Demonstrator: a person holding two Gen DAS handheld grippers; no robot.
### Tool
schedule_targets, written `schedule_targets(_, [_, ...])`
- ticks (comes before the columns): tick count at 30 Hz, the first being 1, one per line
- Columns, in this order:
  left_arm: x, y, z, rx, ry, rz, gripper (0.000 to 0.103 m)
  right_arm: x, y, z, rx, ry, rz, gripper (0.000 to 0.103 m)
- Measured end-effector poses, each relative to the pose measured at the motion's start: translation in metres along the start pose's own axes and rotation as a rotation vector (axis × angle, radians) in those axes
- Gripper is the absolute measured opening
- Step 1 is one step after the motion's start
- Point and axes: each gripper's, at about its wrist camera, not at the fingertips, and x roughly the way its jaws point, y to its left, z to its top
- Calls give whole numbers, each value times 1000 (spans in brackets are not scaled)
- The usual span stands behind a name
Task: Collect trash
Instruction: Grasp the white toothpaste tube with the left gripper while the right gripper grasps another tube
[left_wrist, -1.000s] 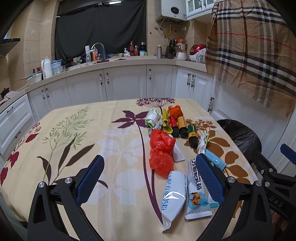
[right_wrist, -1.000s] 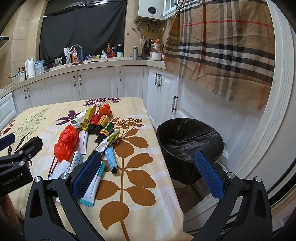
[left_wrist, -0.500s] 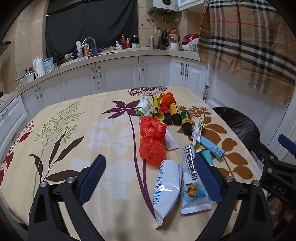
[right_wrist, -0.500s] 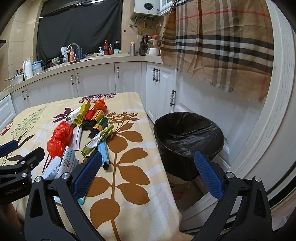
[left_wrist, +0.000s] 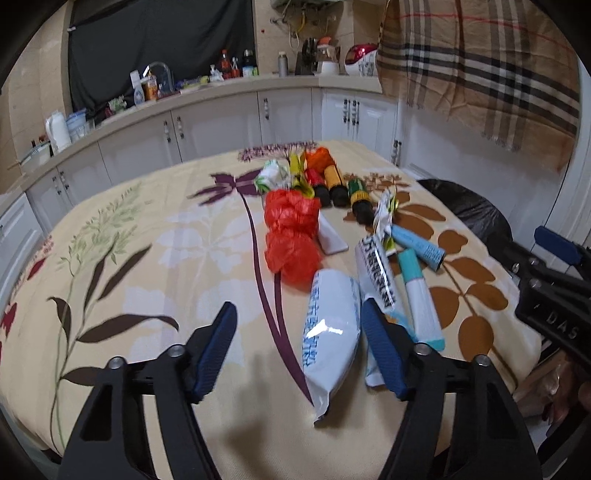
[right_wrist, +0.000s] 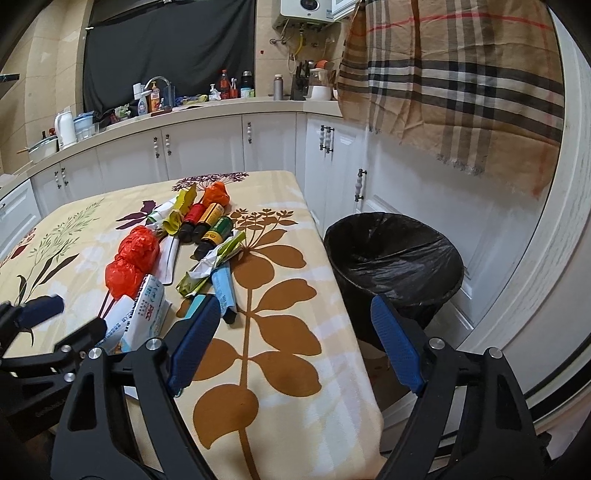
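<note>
Trash lies in a row on the floral tablecloth (left_wrist: 147, 258): a red plastic bag (left_wrist: 291, 232), a white pouch (left_wrist: 330, 328), a printed white packet (left_wrist: 376, 273), a teal and white tube (left_wrist: 419, 299), a blue tube (left_wrist: 417, 245) and small bottles (left_wrist: 338, 182). My left gripper (left_wrist: 299, 345) is open, low over the table, its jaws on either side of the white pouch's near end without touching it. My right gripper (right_wrist: 293, 339) is open and empty over the table's right edge. The black-lined bin (right_wrist: 393, 258) stands on the floor right of the table.
White kitchen cabinets (right_wrist: 207, 147) and a cluttered counter (left_wrist: 184, 88) run behind the table. A plaid cloth (right_wrist: 450, 81) hangs at the upper right, above the bin. My right gripper also shows in the left wrist view (left_wrist: 554, 280), at the right edge.
My left gripper has moved forward and down toward the white pouch, and its jaws have narrowed somewhat. My right gripper has shifted a little left, closer to the table's edge.
</note>
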Motion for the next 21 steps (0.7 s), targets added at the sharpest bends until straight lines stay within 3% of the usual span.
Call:
schedule_targets(7, [2, -3, -5, 10, 1, -49, 62, 2, 7, 0, -14, 8, 6, 81])
schedule_targets(17, [4, -5, -7, -3, 24, -160, 35, 5, 14, 0, -30, 16, 10, 81])
schedule_targets(21, [4, -3, -7, -15, 23, -170, 35, 5, 16, -1, -33, 15, 12, 81])
